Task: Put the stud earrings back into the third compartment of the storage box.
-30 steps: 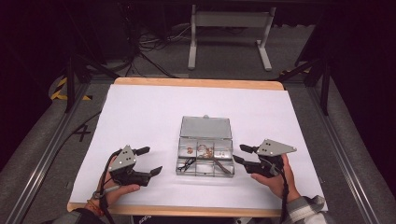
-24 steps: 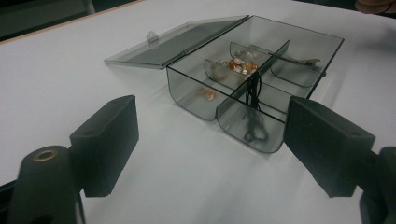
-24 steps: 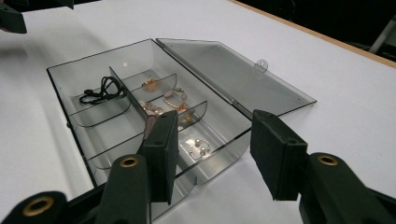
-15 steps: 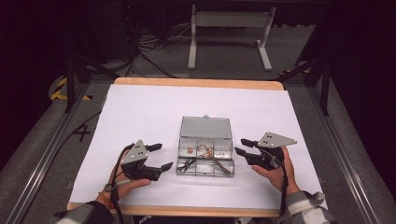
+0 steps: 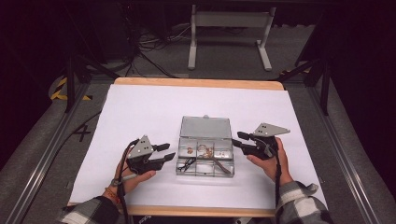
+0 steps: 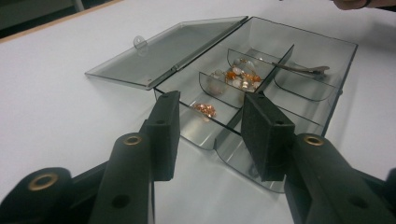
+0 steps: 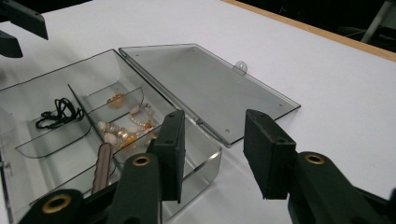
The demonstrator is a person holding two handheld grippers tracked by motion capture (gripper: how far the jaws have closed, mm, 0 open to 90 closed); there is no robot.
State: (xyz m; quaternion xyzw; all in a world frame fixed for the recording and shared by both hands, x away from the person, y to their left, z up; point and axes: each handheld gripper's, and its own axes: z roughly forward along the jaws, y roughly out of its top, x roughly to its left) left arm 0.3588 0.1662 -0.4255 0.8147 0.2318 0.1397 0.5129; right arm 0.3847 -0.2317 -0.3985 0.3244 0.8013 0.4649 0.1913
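Centrally, low in the high view, the open clear compartment box (image 5: 205, 153) lies on the white table (image 5: 140, 112), between the left gripper (image 5: 164, 153) and right gripper (image 5: 239, 140), both spread, pinching nothing; the left jaws have just been closing.

I was working in what looked like a lab: a white-covered table (image 5: 140, 107) on a dark framed rig, cables (image 5: 144, 51) trailing across grey carpet, a metal stand (image 5: 229, 28) behind.

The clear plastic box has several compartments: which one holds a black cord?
The compartment at the box's near corner on the left tool's side holds the coiled black cord. The others with visible contents hold pale and orange beads, copper-coloured pieces or a long brown clip.
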